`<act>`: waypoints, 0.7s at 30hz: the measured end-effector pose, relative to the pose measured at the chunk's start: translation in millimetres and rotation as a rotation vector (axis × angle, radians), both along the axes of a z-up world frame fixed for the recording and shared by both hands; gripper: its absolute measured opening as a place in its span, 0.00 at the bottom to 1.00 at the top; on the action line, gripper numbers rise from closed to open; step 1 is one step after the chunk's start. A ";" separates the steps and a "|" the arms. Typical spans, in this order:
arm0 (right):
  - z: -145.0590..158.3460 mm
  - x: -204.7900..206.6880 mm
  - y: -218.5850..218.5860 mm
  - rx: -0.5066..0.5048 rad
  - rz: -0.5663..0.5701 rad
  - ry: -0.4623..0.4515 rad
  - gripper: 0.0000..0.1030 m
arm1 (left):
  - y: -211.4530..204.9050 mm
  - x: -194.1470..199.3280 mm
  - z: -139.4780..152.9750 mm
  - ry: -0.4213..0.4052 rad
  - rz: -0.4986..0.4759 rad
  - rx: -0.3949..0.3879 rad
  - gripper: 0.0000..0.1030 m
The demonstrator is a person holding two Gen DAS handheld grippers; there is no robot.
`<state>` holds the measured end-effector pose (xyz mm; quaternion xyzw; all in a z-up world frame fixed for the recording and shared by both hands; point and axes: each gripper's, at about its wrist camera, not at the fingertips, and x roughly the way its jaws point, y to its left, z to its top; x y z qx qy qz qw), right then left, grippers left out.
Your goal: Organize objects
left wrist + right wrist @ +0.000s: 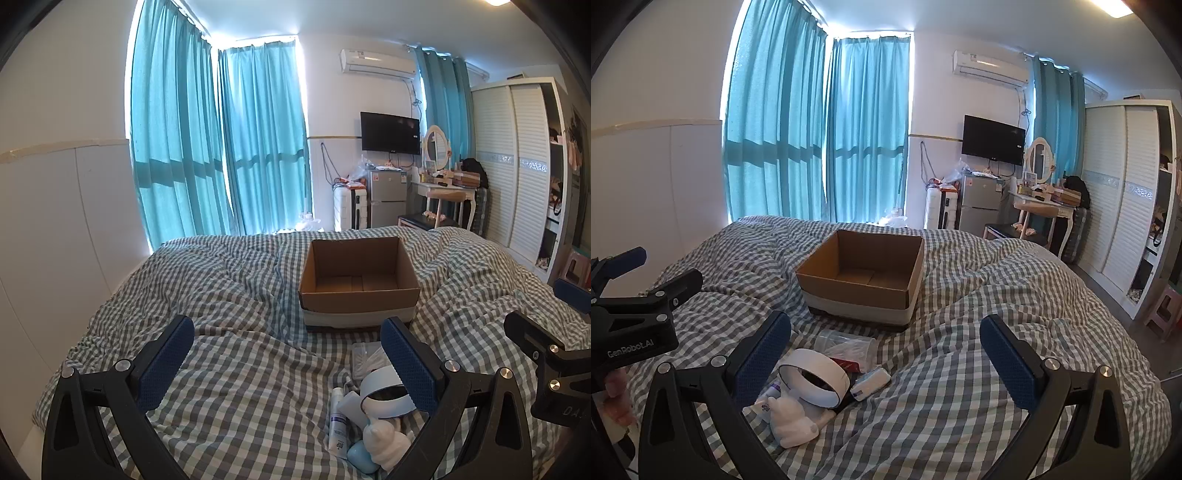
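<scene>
An empty open cardboard box (358,284) sits on the checked bed; it also shows in the right wrist view (864,280). In front of it lies a pile: a white ring-shaped band (812,384), a white plush toy (794,424), a clear plastic container (846,345), a small white-blue packet (870,384), a white tube (338,424) and a light blue round object (360,458). My left gripper (288,365) is open and empty, above the bed left of the pile. My right gripper (886,365) is open and empty, above the pile's right side.
The checked duvet (979,350) is rumpled, with a ridge right of the box. A white wall panel (55,240) runs along the bed's left. Beyond the bed stand a fridge (388,199), a dressing table (443,192) and a wardrobe (517,166). Teal curtains (221,147) cover the windows.
</scene>
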<state>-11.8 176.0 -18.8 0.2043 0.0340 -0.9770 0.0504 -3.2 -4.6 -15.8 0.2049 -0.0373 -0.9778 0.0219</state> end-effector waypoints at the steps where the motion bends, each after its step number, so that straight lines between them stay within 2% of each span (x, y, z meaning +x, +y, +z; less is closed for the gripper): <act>1: -0.4 0.1 0.3 -0.001 0.002 -0.001 1.00 | -0.1 -0.1 0.1 0.001 0.000 0.000 1.00; 21: 0.1 -0.5 -2.2 0.004 0.008 -0.008 1.00 | -4.9 -1.4 -1.5 -0.008 -0.004 0.008 1.00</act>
